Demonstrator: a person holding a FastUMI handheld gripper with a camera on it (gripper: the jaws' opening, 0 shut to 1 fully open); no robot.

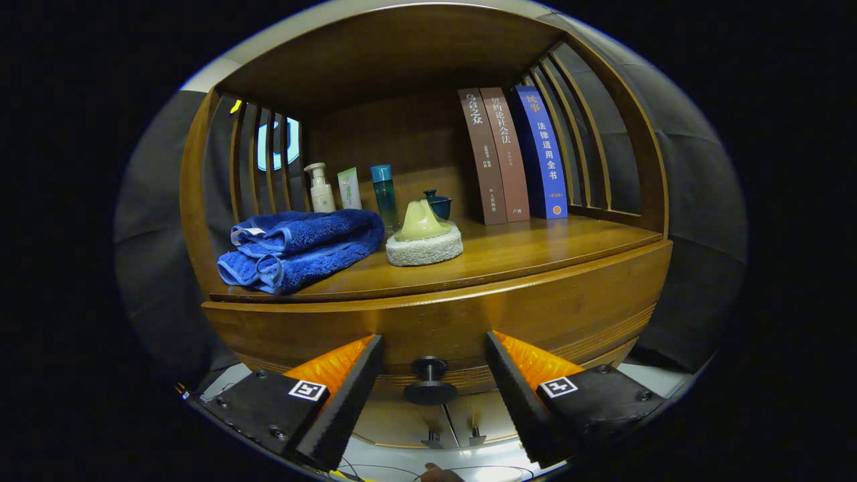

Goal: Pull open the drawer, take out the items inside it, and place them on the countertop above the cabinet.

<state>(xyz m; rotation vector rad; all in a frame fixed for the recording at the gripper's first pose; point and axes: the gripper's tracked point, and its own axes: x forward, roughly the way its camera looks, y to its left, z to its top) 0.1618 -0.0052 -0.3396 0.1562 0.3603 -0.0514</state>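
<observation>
Wooden cabinet drawer front (535,314) is seen closed, directly ahead of the gripper (434,368). Jaws are spread wide, nothing pinched. Small dark round drawer knob (429,380) sits between the two fingers, roughly centred in the gap, touched by neither.

On the brown wooden counter (535,251) above the drawer, left to right:
- folded blue terry towel (301,248), near the front edge
- white pump bottle (321,189), at the back behind the towel
- pale green-white tube (349,188), just beside the pump bottle
- tall teal translucent bottle (385,194), next to the tube
- round white sponge pad (424,249), just beside the towel, with a yellowish-green cone-shaped piece (420,222) resting on it
- small dark blue lidded pot (438,203), behind the cone
- two brown upright books (495,157) and one blue upright book (542,154), leaning together near the slatted right side panel (589,147)

Drawer contents can't be seen.
</observation>
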